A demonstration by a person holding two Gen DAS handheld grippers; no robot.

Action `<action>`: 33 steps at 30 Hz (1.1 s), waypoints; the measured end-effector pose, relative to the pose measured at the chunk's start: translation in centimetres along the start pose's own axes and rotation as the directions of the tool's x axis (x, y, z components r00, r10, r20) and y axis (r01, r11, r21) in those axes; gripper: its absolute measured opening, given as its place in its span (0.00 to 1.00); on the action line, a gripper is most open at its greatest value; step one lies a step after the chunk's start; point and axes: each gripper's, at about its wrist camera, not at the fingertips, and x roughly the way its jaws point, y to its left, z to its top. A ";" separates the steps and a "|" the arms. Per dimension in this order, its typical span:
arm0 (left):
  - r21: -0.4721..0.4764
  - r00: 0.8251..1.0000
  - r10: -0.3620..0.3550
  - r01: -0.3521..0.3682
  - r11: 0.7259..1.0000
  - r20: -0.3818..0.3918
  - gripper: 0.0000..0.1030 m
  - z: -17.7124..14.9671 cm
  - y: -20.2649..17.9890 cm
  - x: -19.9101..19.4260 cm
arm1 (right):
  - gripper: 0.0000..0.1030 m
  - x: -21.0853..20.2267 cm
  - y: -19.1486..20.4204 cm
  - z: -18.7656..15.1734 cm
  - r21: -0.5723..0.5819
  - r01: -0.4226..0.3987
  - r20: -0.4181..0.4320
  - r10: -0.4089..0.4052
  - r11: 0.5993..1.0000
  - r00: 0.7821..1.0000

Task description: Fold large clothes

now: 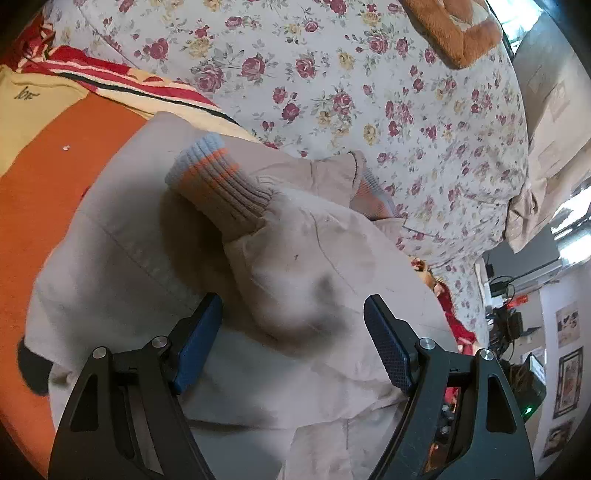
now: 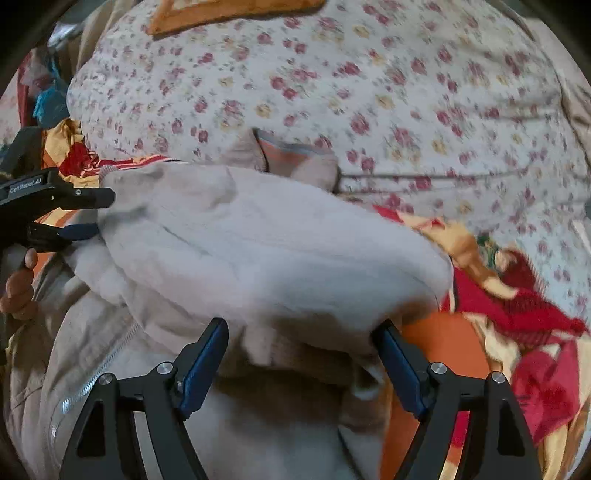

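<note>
Lying on a bed, partly over an orange sheet [image 1: 33,206]: one large beige jacket [image 1: 280,266], bunched and loosely doubled over.

- Sleeve: laid across the jacket body, ending in a ribbed cuff [image 1: 214,177] banded pale blue, orange and beige, pointing toward the upper left of the left wrist view.
- Second ribbed band [image 1: 373,199], same colours, showing past a fold at the garment's far edge.
- Zip [image 2: 92,380]: metal teeth running along the lower left of the right wrist view.
- Left tool [image 1: 293,317]: blue-padded fingers spread wide, hovering over the sleeve's upper part; no cloth pinched. Seen again from the side at the left edge of the right wrist view, just beside the jacket's edge, with a person's hand [image 2: 18,284] below it.
- Right tool [image 2: 303,338]: fingers spread wide, a thick fold of the jacket lying between them; whether its pads touch the cloth cannot be told.
- Floral quilt [image 1: 332,74]: white with red and yellow roses, heaped just behind the jacket.
- Red-and-yellow striped cloth [image 1: 122,79]: beside the quilt, behind the jacket.
- Brown plush item [image 1: 454,33]: on top of the quilt.
- Red-and-yellow printed blanket [image 2: 517,314]: to the jacket's right.
</note>
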 end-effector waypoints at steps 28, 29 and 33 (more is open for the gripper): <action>0.030 0.942 -0.280 0.279 0.960 0.186 0.10 2.6 -5.7 -8.4 | 0.94 1.9 2.6 0.2 -0.056 0.294 0.125 -0.286 0.954 0.950; 0.035 0.933 -0.301 0.300 0.953 0.199 0.10 2.6 -6.1 -9.2 | 0.94 1.7 2.0 0.2 -0.039 0.326 0.127 -0.319 0.945 0.939; 0.049 0.916 -0.351 0.349 0.936 0.195 0.10 2.6 -7.4 -10.3 | 0.94 -1.3 -3.6 -0.2 0.154 0.335 0.122 -0.355 0.929 0.927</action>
